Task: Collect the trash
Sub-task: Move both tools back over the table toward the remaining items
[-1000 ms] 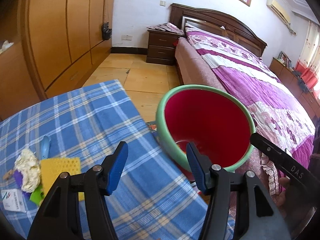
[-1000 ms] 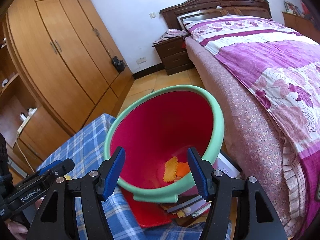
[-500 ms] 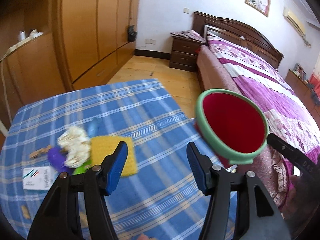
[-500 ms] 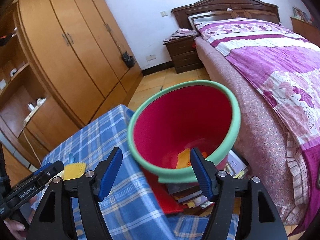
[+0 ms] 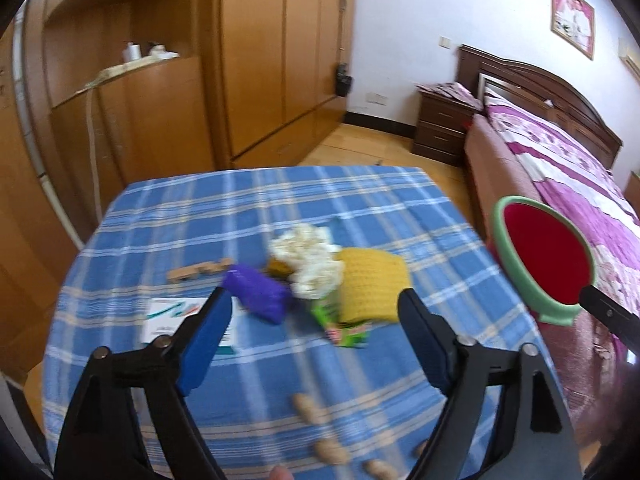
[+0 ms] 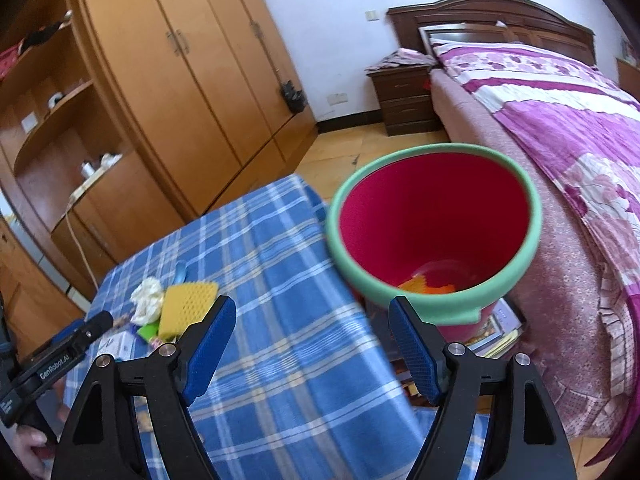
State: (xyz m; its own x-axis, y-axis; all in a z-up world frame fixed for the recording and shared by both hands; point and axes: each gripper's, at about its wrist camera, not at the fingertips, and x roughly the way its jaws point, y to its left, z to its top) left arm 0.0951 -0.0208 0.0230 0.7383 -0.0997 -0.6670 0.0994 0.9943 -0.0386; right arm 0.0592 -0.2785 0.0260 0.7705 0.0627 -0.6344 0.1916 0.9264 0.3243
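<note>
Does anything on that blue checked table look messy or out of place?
Yes. A heap of litter sits mid-table: a crumpled white tissue, purple wrapper, green packet and yellow sponge. Peanuts lie scattered near the front edge.

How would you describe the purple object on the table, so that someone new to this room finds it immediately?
Start at the table with the blue checked cloth, then go to the small heap of litter near its middle. The purple object lies at the left of that heap, beside the white crumpled paper and overlapping a white card. It is the only purple thing there.
</note>
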